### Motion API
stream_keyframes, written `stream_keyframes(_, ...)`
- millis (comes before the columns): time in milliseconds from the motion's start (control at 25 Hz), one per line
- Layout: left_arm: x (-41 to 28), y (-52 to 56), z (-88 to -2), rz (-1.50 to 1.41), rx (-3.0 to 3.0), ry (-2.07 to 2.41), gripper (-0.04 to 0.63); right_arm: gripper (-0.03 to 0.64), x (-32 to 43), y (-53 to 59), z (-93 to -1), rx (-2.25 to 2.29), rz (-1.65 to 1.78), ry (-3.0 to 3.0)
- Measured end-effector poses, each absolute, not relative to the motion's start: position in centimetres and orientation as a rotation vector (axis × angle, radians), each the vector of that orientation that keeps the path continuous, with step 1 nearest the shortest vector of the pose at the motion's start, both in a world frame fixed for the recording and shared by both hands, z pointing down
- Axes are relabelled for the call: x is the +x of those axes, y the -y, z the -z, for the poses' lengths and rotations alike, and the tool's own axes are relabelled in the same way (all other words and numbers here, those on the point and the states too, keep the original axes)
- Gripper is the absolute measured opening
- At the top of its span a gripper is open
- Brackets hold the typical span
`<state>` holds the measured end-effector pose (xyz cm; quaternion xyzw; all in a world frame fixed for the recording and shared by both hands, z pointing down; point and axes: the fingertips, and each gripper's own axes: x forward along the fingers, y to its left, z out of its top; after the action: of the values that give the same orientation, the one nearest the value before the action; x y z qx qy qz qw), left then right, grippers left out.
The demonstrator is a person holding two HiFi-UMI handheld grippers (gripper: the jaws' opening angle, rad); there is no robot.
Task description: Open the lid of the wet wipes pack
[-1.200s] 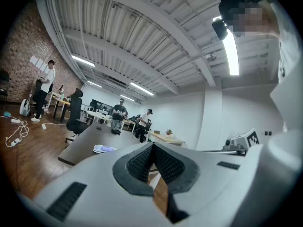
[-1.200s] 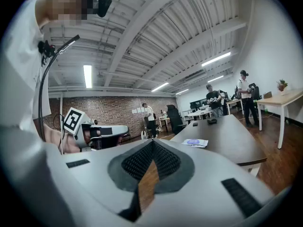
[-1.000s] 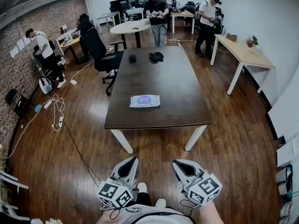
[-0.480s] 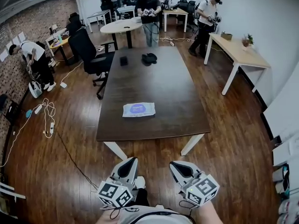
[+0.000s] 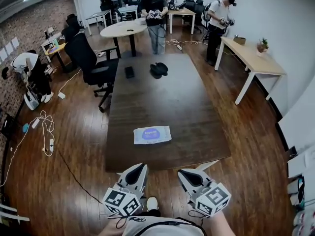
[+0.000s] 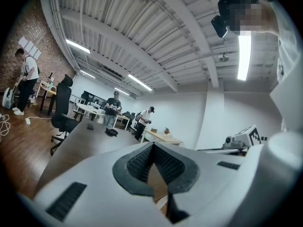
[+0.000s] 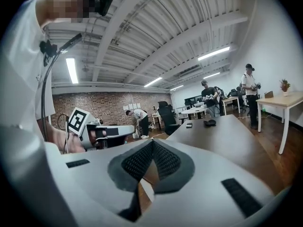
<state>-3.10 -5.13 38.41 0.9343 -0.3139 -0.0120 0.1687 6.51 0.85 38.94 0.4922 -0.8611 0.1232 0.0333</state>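
The wet wipes pack (image 5: 152, 134), white with a blue-purple oval lid, lies flat on the dark brown table (image 5: 167, 97) near its front edge. In the head view my left gripper (image 5: 140, 166) and right gripper (image 5: 183, 172) are held side by side just short of that edge, below the pack and apart from it. Both point towards the table. In the left gripper view the left gripper (image 6: 152, 145) has its jaws together with nothing between them. The right gripper (image 7: 152, 142) looks the same in its own view. The pack is hidden in both gripper views.
A black bundle (image 5: 158, 69) and a small black device (image 5: 129, 72) lie at the table's far end. A black office chair (image 5: 91, 63) stands at the table's left. A light wooden desk (image 5: 253, 58) is at right, cables (image 5: 47, 127) on the floor at left, and people stand at the back.
I have come closer to the table: it and the wipes pack now sit lower in the head view, nearer both grippers. Both grippers stay shut side by side.
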Motion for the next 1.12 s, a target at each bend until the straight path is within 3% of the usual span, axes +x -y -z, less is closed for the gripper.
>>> stream_keyframes(480, -4.9, 19.6, -40.1, 0.000, 2.660, 0.854, 0.002, 0.006, 4.1, 14.4, -40.0, 1.495, -0.368, 2.626)
stream_keyframes(1120, -2.1, 25.9, -44.9, -0.119, 2.627, 0.890, 0.002, 0.006, 4.3, 23.6, -44.2, 1.273, -0.347, 2.627)
